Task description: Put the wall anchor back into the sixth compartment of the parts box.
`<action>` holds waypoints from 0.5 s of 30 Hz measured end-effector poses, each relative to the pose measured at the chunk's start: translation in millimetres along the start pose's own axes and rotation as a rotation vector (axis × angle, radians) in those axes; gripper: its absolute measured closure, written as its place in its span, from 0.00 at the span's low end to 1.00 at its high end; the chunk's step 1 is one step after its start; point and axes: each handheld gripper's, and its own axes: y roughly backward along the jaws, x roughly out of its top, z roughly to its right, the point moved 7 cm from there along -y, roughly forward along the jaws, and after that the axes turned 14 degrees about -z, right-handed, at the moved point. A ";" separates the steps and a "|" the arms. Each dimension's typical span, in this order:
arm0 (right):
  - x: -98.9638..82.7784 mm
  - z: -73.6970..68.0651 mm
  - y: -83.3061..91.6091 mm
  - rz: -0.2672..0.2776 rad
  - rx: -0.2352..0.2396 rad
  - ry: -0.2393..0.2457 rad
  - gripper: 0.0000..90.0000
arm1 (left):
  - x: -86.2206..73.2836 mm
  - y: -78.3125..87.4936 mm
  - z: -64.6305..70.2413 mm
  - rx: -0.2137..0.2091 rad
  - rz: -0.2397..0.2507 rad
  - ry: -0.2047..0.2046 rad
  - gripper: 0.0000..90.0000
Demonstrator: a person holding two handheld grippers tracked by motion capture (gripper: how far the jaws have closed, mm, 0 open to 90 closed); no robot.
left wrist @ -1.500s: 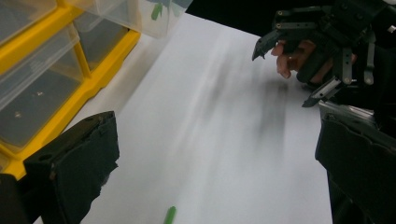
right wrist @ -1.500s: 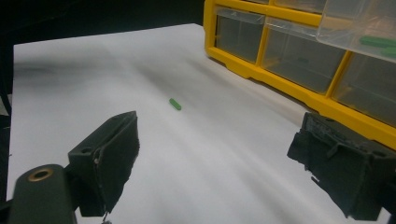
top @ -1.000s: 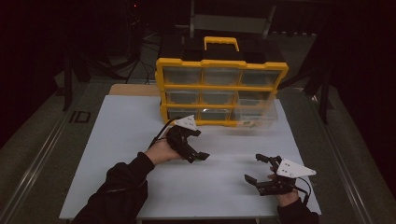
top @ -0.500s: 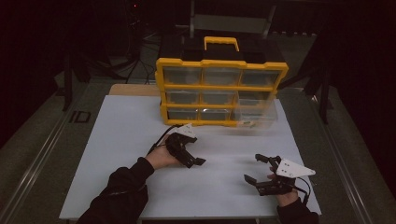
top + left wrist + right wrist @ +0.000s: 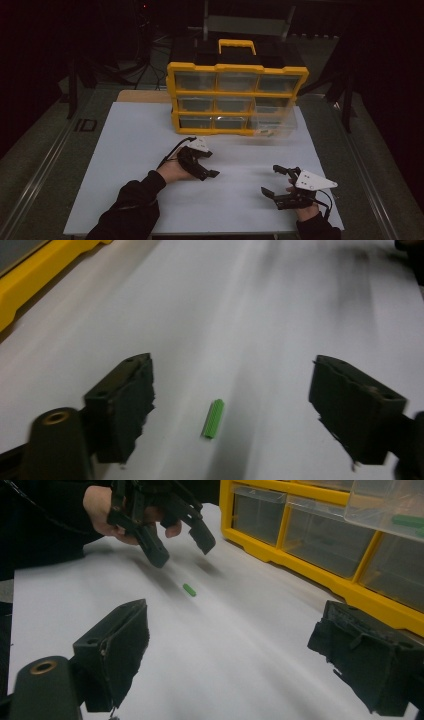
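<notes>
- Jaws of the left gripper [image 5: 227, 410] are standing apart and have just been closing in; a small green plug [image 5: 213, 419] is lying between them on the white sheet [image 5: 260, 315], untouched by either pad.
- From the right gripper view, the left gripper [image 5: 181, 542] is hovering just above the plug [image 5: 189, 589], tips pointing down at it.
- Right gripper [image 5: 274, 181] is sitting released, jaws wide with nothing between them, near the sheet's front edge and well apart from the plug.
- Beyond both, a yellow drawer organizer [image 5: 237, 97] is standing at the sheet's far side, one clear drawer [image 5: 272, 122] pulled out at its lower right.
</notes>
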 end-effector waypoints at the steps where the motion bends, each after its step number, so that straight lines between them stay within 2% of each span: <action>1: -0.2 0.0 -0.1 -0.002 0.001 -0.001 0.14 | -1.1 -0.9 -0.2 -0.003 -0.008 -0.004 0.23; 5: -0.5 0.4 -0.3 -0.002 0.000 -0.003 0.14 | -4.3 -5.6 -1.1 0.000 -0.027 -0.012 0.31; 14: 0.2 -0.4 0.5 0.000 0.000 0.001 0.14 | -8.0 -14.1 -3.3 0.024 -0.072 -0.021 0.56; 15: 0.0 -0.2 0.3 -0.001 -0.001 0.002 0.14 | -8.8 -15.6 -3.8 0.027 -0.077 -0.025 0.56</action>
